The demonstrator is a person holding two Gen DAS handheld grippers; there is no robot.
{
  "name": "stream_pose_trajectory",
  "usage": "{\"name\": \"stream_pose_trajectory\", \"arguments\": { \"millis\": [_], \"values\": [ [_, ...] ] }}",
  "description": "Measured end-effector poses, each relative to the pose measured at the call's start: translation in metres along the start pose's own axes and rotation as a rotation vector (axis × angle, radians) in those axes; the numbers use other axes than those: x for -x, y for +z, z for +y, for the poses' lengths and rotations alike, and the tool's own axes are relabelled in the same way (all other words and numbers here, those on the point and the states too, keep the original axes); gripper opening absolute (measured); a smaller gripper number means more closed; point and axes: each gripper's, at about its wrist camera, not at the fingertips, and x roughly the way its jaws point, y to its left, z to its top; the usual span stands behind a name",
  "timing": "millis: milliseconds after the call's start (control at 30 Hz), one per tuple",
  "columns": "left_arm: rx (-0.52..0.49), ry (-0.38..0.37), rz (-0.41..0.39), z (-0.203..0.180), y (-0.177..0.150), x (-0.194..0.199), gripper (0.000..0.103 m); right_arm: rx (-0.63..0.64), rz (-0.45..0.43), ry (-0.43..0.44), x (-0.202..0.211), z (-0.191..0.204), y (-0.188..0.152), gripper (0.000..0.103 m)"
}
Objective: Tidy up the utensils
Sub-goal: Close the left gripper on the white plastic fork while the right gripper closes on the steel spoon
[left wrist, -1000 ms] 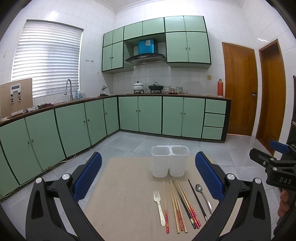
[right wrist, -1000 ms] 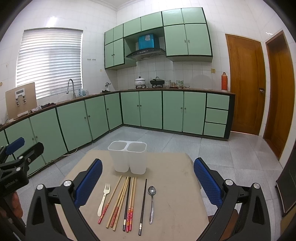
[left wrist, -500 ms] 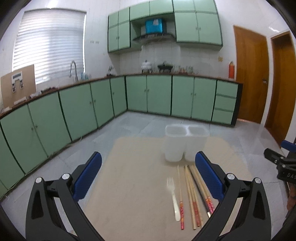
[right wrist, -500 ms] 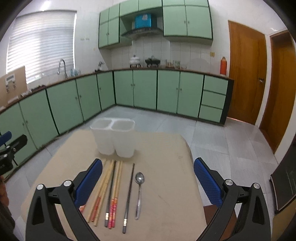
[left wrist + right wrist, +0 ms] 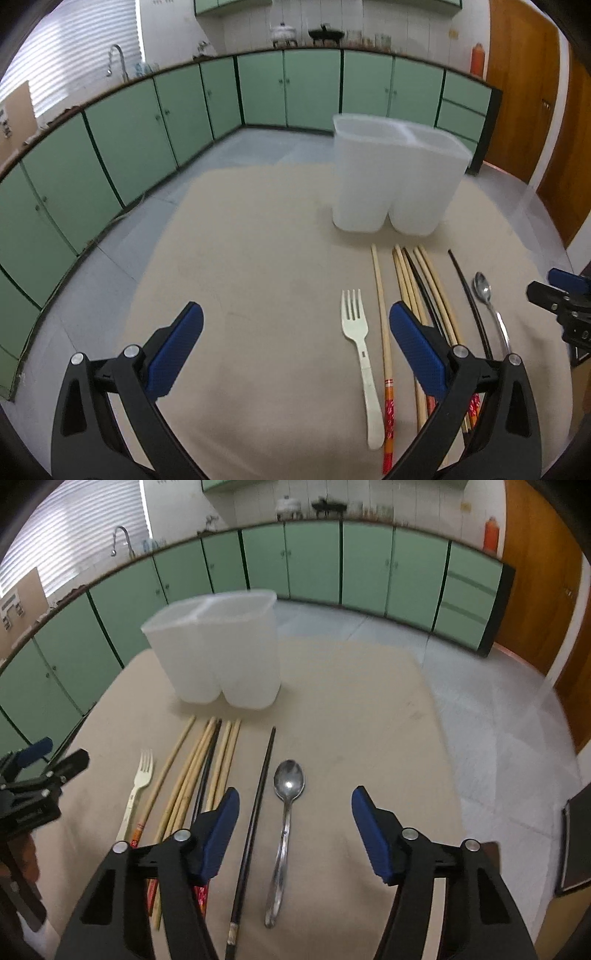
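**Grippers apart above laid-out utensils**

Left gripper (image 5: 295, 332): jaws wide apart, empty, over bare table (image 5: 240, 258). Right gripper (image 5: 295, 812): jaws apart, straddling metal spoon (image 5: 286, 812) and black chopstick (image 5: 258, 797). At 12 o'clock, white two-compartment holder (image 5: 221, 653). At 9 o'clock, wooden chopsticks (image 5: 195, 771) and white fork (image 5: 138, 786).

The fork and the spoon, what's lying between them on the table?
Chopsticks only: between the fork and the spoon lie wooden chopsticks and two black chopsticks, shown best in the right wrist view.

Left claw (image 5: 295, 345) and right claw (image 5: 294, 829) both spread wide, empty.
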Motion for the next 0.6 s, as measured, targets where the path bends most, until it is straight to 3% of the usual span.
{"name": "stream_pose_trajectory", "arguments": {
  "millis": [400, 600],
  "values": [
    [-0.010, -0.006, 0.117, -0.020, 0.009, -0.050, 0.096, -0.036, 0.138, 0.043, -0.058, -0.013, 0.009, 0.047],
    [0.014, -0.039, 0.191, -0.022, 0.013, -0.069, 0.080, -0.052, 0.167, 0.050, -0.070, -0.018, 0.015, 0.042]
  ]
}}
